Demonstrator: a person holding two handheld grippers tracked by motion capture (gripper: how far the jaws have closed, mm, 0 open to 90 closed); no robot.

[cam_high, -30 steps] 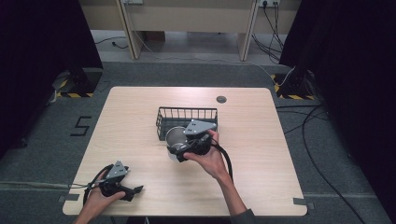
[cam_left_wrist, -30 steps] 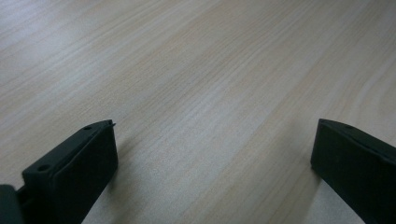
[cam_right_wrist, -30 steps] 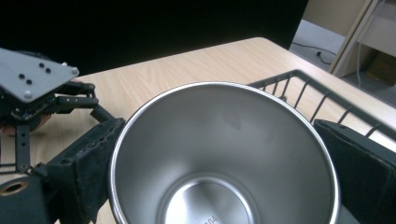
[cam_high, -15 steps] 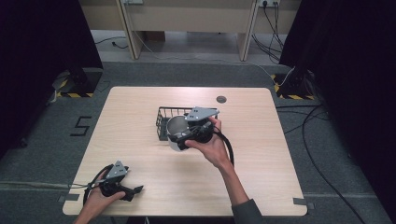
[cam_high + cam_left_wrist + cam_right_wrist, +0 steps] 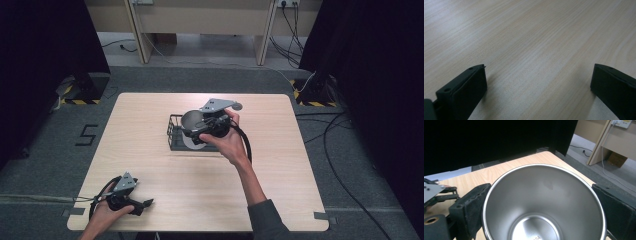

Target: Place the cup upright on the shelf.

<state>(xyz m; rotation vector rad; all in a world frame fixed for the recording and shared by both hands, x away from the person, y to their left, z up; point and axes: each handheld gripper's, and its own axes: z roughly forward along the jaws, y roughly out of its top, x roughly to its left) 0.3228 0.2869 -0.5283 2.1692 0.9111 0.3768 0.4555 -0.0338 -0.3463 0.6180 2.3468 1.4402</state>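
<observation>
At the middle of the high view, the right gripper [image 5: 200, 131] is held over the black wire basket [image 5: 174, 134], which sits on the wooden table [image 5: 280, 165] a little above the frame's centre. Its jaws clasp a steel cup [image 5: 191, 121], whose shiny rim shows just left of the grey plate on the gripper's top, above the basket's right part; whether the cup touches the basket cannot be told from this angle. The person's right hand [image 5: 225, 142] wraps the gripper body, forearm running down to the lower right of the frame. Low at the left, the left gripper [image 5: 145, 203] rests near the table's front edge, in the left hand [image 5: 107, 212], well apart from the basket.

Along the bottom of the left gripper view, the 2 black jaws stand wide apart, released, with bare wood grain between them.

Central in the right gripper view, the steel cup [image 5: 544, 205] opens toward the camera, its polished inside and round bottom showing. The 2 jaws press its rim from the lower left and the lower right. Table wood lies behind, in the upper middle of the frame.
</observation>
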